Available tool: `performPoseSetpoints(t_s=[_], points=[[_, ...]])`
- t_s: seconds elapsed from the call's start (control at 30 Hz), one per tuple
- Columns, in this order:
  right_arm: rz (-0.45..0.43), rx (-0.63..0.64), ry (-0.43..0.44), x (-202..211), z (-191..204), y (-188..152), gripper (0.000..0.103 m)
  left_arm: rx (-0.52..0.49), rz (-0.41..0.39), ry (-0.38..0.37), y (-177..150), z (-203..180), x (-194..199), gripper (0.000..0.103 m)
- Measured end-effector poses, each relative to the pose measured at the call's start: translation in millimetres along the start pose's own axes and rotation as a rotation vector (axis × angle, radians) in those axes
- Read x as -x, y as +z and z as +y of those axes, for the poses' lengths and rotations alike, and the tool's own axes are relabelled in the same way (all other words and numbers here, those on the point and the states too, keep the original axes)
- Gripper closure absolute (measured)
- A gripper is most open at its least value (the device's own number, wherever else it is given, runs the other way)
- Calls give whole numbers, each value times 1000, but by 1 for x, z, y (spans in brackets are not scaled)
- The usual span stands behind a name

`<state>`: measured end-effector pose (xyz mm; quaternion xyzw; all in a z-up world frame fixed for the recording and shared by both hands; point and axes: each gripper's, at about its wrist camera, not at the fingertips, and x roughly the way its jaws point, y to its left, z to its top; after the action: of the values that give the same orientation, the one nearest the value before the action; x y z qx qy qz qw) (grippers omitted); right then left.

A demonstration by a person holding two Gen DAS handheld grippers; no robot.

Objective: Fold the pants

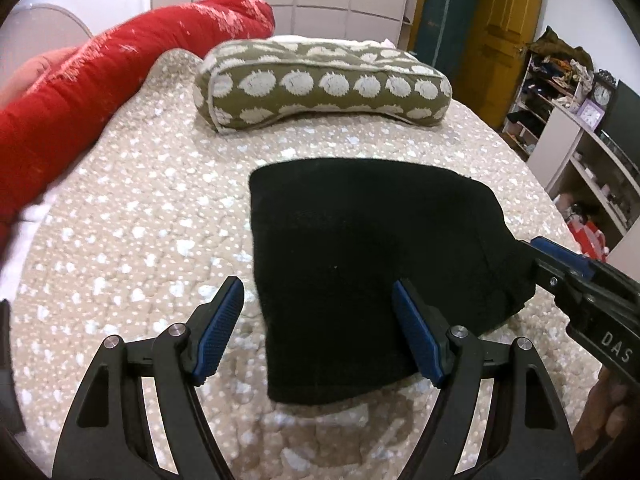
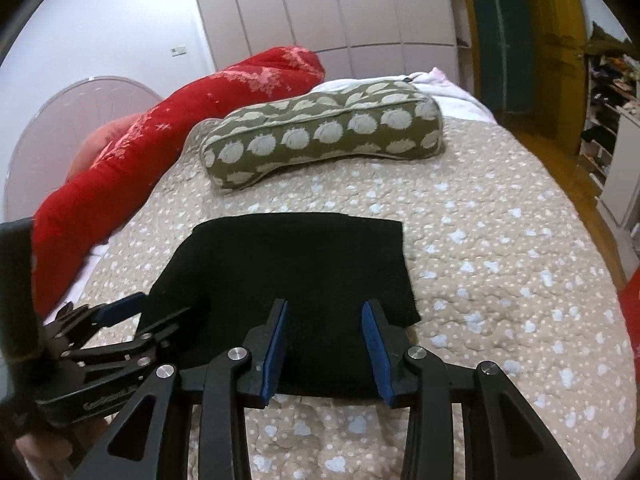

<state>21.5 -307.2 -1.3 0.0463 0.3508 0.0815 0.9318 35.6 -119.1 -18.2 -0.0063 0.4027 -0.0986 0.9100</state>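
Both the left gripper [image 1: 318, 328] and the right gripper [image 2: 326, 346] stand open, holding nothing, over the near edge of the black pants [image 1: 360, 248]. The pants lie at twelve o'clock from both, folded into a compact rectangle on the quilt [image 1: 140, 220]; the folding looks nearly finished. Their layers are too dark to count.

An olive patterned pillow [image 1: 324, 84] lies on the beige quilt [image 1: 140, 208], beside a red duvet [image 1: 80, 88].

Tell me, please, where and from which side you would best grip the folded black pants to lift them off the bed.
Probably the near edge of the black pants, approached from the front: the stacked layers end there, facing both open grippers, left gripper and right gripper.
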Motion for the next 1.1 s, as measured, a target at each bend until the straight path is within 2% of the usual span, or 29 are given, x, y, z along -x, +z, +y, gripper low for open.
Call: performPoseSetpoints(t_s=[0.17,0.5,1.1], points=[[-4,-32,-8,6,-2,-1,63,-4,-22,24,-3,-1,14,26],[9,-17,-2,16,7,-11,63,-17,-59,56,-11,-9,34,26],[6,-8,-6,28,13,-18,63,-41,-85,152,-16,-14,52,26]])
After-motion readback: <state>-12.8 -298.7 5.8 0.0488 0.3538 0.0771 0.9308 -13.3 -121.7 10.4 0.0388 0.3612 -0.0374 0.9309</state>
